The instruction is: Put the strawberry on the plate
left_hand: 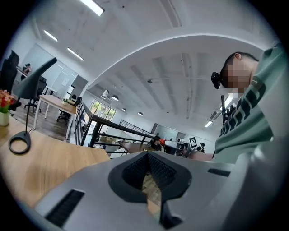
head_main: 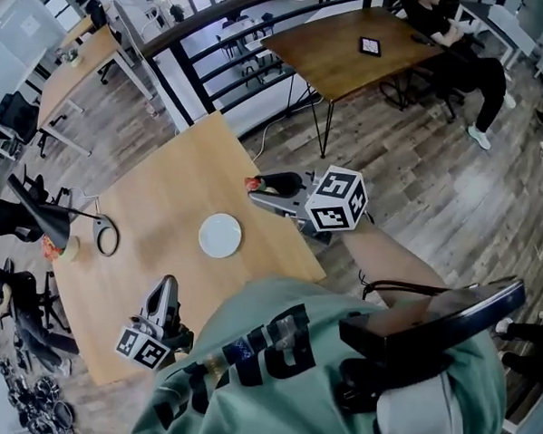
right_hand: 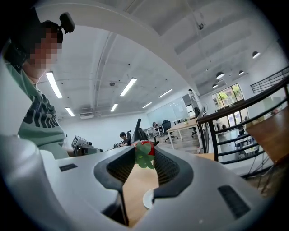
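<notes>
A small red strawberry [head_main: 252, 183] with green leaves is pinched at the tips of my right gripper [head_main: 258, 187], above the light wooden table's [head_main: 163, 206] far right edge. In the right gripper view the strawberry [right_hand: 144, 152] sits between the two black pads, held off the table. The round white plate [head_main: 220, 234] lies on the table a short way nearer and to the left; its rim [right_hand: 147, 198] shows below the jaws. My left gripper [head_main: 166, 288] rests near the table's front edge, jaws together and empty [left_hand: 147, 158].
A black desk lamp [head_main: 45, 213] with a ring base [head_main: 106, 236] stands at the table's left, beside a small flower pot [head_main: 59, 246]. A black railing [head_main: 217, 45] and a darker table [head_main: 353, 43] lie beyond.
</notes>
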`<control>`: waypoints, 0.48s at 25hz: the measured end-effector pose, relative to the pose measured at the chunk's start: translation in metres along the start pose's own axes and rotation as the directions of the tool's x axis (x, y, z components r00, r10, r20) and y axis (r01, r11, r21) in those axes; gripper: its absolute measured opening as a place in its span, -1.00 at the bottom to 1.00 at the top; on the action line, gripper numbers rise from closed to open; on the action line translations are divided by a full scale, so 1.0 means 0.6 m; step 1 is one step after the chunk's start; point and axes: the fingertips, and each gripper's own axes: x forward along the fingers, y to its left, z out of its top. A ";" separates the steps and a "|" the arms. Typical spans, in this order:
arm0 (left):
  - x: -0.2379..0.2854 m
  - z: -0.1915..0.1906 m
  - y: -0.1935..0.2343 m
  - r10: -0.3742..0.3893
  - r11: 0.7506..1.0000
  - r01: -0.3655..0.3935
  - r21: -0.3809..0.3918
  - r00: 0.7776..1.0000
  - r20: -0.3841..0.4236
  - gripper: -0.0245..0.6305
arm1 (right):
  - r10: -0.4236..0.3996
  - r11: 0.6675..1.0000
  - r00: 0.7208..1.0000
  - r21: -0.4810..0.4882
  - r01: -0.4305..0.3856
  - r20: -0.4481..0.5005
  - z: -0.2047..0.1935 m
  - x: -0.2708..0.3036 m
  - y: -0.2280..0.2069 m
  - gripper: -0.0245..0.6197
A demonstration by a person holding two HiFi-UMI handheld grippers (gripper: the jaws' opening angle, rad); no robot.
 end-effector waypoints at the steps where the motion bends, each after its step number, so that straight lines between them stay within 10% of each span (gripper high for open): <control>1: 0.007 0.002 -0.009 0.010 1.000 -0.010 0.006 1.000 0.006 -0.91 | 0.011 1.000 1.000 0.003 -0.011 -0.001 -0.001 -0.008 -0.006 -0.51; 12: -0.039 0.031 0.048 0.027 0.999 -0.030 0.042 0.997 0.071 -0.91 | 0.030 0.998 0.999 -0.053 -0.031 -0.028 0.022 0.071 0.017 -0.51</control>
